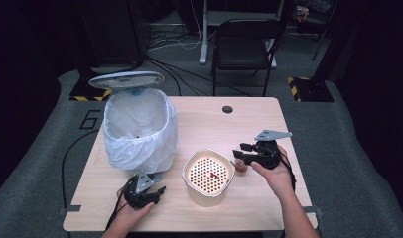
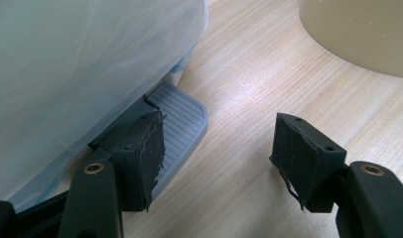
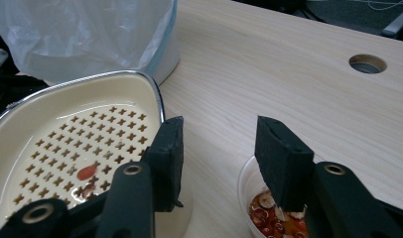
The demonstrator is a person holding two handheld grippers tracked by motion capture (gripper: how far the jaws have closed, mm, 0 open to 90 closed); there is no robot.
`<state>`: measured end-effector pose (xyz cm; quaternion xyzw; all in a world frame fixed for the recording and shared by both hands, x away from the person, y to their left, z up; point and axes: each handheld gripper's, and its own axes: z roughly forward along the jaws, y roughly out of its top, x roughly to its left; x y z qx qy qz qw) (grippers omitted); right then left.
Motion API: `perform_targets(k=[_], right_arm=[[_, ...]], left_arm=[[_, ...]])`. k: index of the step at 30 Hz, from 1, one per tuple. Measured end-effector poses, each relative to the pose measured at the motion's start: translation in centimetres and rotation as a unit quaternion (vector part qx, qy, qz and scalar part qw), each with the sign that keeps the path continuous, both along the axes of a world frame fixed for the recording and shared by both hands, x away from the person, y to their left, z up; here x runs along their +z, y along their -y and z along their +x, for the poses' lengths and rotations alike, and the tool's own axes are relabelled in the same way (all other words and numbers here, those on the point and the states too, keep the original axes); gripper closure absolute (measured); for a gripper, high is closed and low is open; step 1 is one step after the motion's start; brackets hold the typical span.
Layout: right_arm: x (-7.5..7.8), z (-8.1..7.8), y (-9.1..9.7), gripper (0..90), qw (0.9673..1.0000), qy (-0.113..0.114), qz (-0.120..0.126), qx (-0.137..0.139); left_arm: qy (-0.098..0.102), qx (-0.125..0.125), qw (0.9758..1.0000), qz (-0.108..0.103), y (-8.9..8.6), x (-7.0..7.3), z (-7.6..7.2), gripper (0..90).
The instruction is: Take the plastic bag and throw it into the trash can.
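Observation:
A pedal bin (image 1: 138,130) lined with a white bag (image 2: 75,64) stands at the table's left, its lid (image 1: 126,79) raised. My left gripper (image 1: 157,184) (image 2: 219,148) lies at the bin's foot, open, one jaw resting on the grey ribbed pedal (image 2: 182,119), with nothing between the jaws. A cream container (image 1: 207,198) (image 3: 115,94) with a perforated insert holds a few red bits. Just right of it is a small clear cup (image 1: 241,167) (image 3: 264,210) of red and orange pieces. My right gripper (image 1: 240,152) (image 3: 219,153) hovers open above the cup, with its pads off it.
Bare table (image 1: 259,124) lies behind and right of the container, with a cable hole (image 1: 227,109) (image 3: 367,63) near the far edge. Beyond the table stand a black chair (image 1: 244,44) and a desk leg. Cables run across the floor.

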<state>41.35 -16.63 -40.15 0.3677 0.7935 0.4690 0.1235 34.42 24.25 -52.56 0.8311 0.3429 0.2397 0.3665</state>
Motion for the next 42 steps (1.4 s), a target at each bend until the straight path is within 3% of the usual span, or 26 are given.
perform_targets(k=[9, 16, 21, 26, 30, 33, 42], right_arm=[[-0.8, 0.0, 1.0, 34.5, 0.9987, 0.005, -0.029, -0.042], [-1.6, 0.1, 1.6, 23.0, 0.9979, 0.006, -0.015, -0.062], [-2.1, 0.0, 1.8, 15.8, 0.9971, 0.016, -0.021, -0.071], [-2.7, 0.1, 2.0, 14.0, 0.9967, 0.015, -0.022, -0.077], [-3.6, 0.4, 2.0, 6.2, 0.9959, 0.005, -0.028, -0.086], [-4.0, 0.5, 1.9, 6.2, 0.9961, -0.001, -0.027, -0.084], [-5.6, 1.4, 1.1, 5.7, 0.9949, -0.004, -0.055, -0.085]], left_arm=[[0.0, -0.001, 1.0, 0.0, 0.0, 0.0, 0.0, 37.2], [-0.002, 0.001, 1.0, -0.004, 0.0, 0.0, 0.0, 37.2], [-0.002, 0.0, 1.0, -0.004, 0.0, 0.0, 0.0, 37.2], [0.0, -0.001, 1.0, 0.001, 0.0, 0.0, 0.0, 37.2], [0.0, 0.0, 1.0, 0.0, 0.0, 0.0, 0.0, 37.2], [0.0, 0.0, 1.0, 0.0, 0.0, 0.0, 0.0, 37.2], [0.0, -0.001, 1.0, 0.0, 0.0, 0.0, 0.0, 37.2]])
